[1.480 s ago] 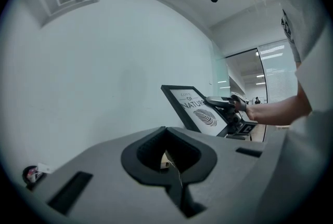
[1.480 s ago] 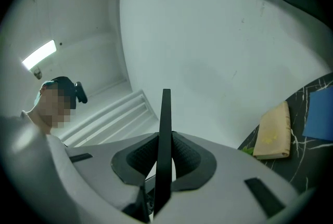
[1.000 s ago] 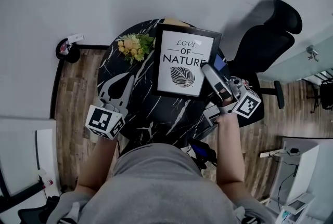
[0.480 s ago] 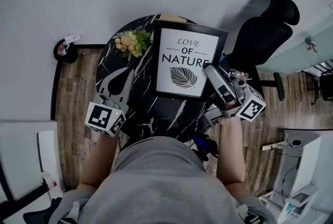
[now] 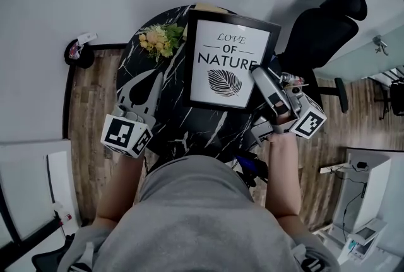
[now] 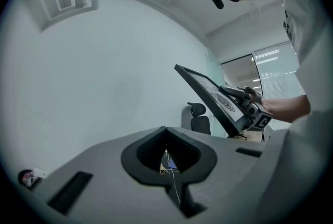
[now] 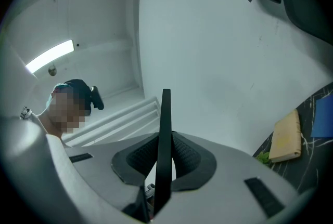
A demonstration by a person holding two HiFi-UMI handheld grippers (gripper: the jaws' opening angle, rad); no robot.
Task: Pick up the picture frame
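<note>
Picture frame (image 5: 230,62) lifted slightly | right gripper (image 5: 264,82) clamped on its edge | left gripper (image 5: 144,95) closed, empty | frame hides table's (image 5: 189,129) far rim

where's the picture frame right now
In the head view, the picture frame is held tilted above the black table, right of the flowers, its right edge clamped in the right gripper.

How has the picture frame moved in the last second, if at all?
Yes. The frame rose slightly toward the camera, now covering more of the table.
</note>
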